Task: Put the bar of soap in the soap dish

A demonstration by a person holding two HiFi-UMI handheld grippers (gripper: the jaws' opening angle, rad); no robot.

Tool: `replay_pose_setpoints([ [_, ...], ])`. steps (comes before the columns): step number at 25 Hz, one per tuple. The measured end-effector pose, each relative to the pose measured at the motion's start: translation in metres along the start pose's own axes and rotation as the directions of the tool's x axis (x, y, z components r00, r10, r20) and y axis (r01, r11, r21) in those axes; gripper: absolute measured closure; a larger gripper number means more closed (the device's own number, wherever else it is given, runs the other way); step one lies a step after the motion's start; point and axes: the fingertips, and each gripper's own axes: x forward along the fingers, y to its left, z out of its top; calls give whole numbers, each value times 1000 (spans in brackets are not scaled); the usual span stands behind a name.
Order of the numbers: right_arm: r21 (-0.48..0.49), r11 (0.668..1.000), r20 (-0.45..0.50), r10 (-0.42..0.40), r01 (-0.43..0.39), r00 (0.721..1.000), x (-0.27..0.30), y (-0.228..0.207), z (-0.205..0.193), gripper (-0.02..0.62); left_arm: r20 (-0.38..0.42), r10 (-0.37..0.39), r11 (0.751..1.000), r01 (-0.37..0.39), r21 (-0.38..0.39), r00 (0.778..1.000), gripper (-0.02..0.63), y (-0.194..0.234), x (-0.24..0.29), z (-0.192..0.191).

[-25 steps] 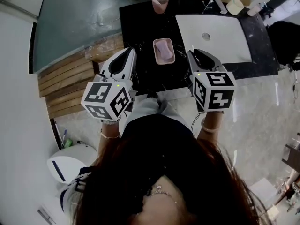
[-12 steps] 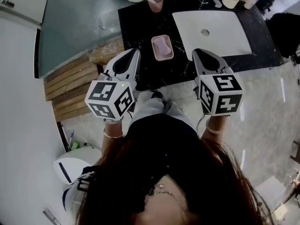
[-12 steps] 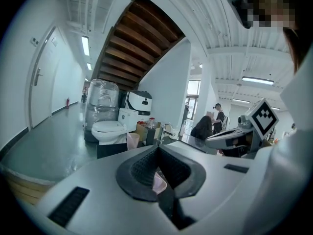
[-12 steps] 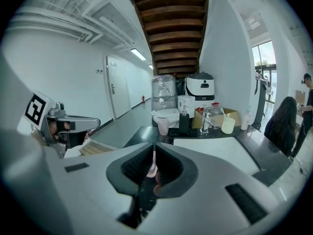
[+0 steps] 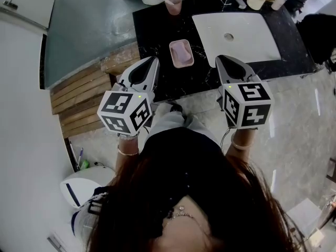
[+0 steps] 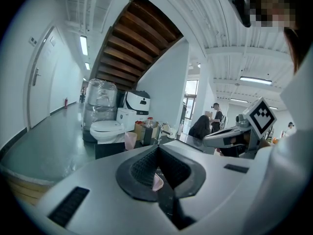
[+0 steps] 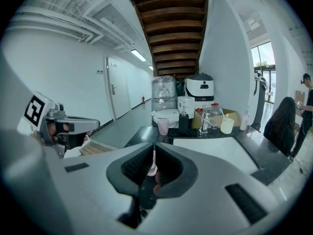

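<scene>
A pink bar of soap (image 5: 181,52) lies inside the pink soap dish (image 5: 171,54) on the black counter (image 5: 157,30). Both grippers hover at the counter's near edge, apart from the dish. My left gripper (image 5: 149,62) is to the dish's left and shut, with nothing in it. My right gripper (image 5: 223,59) is to the dish's right; its jaws have just been closing and hold nothing. In the left gripper view (image 6: 157,150) and the right gripper view (image 7: 153,148), only a pink sliver of the distant dish (image 7: 152,169) shows through the slit between the pads.
A white sink (image 5: 236,35) is set into the counter to the right of the dish. A pink cup (image 5: 173,4) and a cream cup (image 5: 257,0) stand along the back edge. Wooden steps (image 5: 79,104) lie to the left, a toilet (image 6: 106,129) beyond. People stand in the background.
Both grippers have shifted a little at the counter's near edge, and the counter has slid up in the head view. The soap has stayed in the dish.
</scene>
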Motion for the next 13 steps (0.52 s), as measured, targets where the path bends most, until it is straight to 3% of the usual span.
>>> replay_pose_setpoints([
  [13,-7,1000,-5,4,-4,1000,9,7,0,574,3,-3,1000,3,-3,1000,611,9,-1,-1],
])
